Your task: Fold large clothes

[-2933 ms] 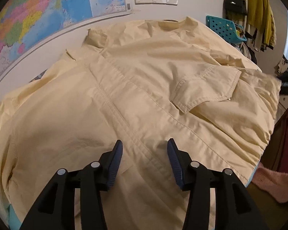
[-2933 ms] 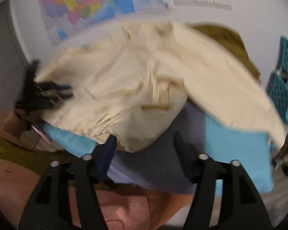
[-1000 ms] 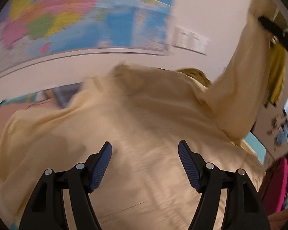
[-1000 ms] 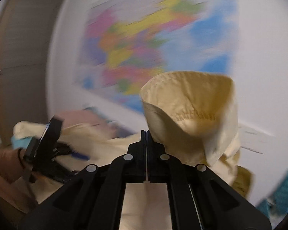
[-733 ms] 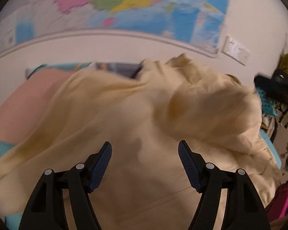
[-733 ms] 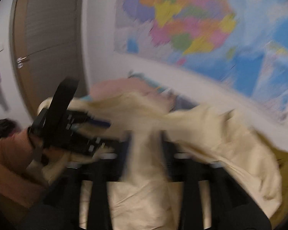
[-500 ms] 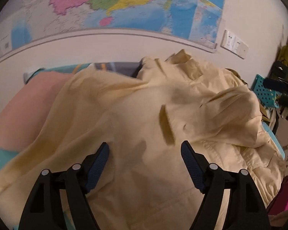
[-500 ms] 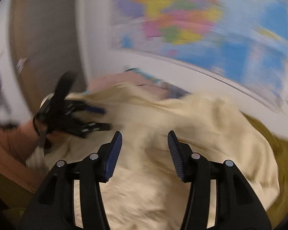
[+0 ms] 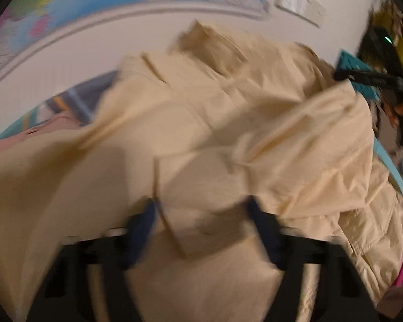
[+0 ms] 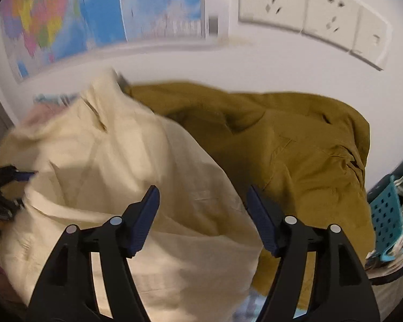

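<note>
The cream shirt (image 9: 228,123) lies spread and rumpled by the wall, an olive jacket (image 10: 295,145) beside it. Left gripper (image 9: 201,212) — blurred — has just been closing, a fabric fold seemingly between its still-parted jaws. Right gripper (image 10: 201,201) has been opening — jaws apart above the shirt, holding nothing.
</note>
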Demonstrator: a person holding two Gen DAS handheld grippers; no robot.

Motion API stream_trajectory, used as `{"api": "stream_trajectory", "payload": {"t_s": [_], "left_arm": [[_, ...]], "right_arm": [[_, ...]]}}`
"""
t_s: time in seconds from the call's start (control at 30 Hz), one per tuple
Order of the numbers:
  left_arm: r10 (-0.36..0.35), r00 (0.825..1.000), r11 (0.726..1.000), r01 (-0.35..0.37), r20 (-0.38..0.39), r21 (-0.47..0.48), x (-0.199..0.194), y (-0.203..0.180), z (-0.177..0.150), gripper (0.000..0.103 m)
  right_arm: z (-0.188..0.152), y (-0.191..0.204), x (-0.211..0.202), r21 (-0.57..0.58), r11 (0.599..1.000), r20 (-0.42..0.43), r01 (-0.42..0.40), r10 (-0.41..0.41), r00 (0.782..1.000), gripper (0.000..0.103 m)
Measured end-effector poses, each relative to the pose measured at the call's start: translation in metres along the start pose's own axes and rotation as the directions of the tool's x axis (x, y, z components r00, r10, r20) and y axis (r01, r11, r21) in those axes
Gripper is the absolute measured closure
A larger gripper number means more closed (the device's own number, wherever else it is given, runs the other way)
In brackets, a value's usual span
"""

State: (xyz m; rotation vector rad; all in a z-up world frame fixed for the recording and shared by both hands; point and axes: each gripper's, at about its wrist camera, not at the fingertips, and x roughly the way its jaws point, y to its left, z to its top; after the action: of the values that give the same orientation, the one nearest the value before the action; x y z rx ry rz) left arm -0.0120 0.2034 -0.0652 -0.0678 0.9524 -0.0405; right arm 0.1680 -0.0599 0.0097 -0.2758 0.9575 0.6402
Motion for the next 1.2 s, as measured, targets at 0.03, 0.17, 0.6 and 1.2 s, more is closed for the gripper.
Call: {"api": "stream_trajectory", "payload": {"t_s": [0.03, 0.17, 0.6, 1.2], "left_arm": [[-0.018, 1.0, 1.0, 0.018, -0.01, 0.004, 0.002, -0.002, 0.001, 0.074], [-0.021, 0.999, 0.999, 0.022, 0.026, -0.042, -0.023, 0.004, 0.001, 0.103], [0.008, 0.998, 0.998, -0.004, 0.068, -0.059, -0.058, 0.025, -0.012, 0.051], [-0.139, 0.989, 0.99, 0.137, -0.04, -0.04, -0.04, 0.024, 0.025, 0.087]], "right_arm": [[0.0, 0.003, 0.008, -0.036, 0.999, -0.026, 0.014, -0.015, 1.0, 0.063], [0.003, 0.004, -0.005, -0.074, 0.997, 0.002, 0.037, -0.037, 0.999, 0.096], [0.022, -0.016, -0.001, 0.059, 0.992, 0.082, 0.11, -0.115, 0.99, 0.08], [-0.048, 0.091, -0.031, -0.337, 0.937, 0.139, -0.094, 0.148, 0.979, 0.048]]}}
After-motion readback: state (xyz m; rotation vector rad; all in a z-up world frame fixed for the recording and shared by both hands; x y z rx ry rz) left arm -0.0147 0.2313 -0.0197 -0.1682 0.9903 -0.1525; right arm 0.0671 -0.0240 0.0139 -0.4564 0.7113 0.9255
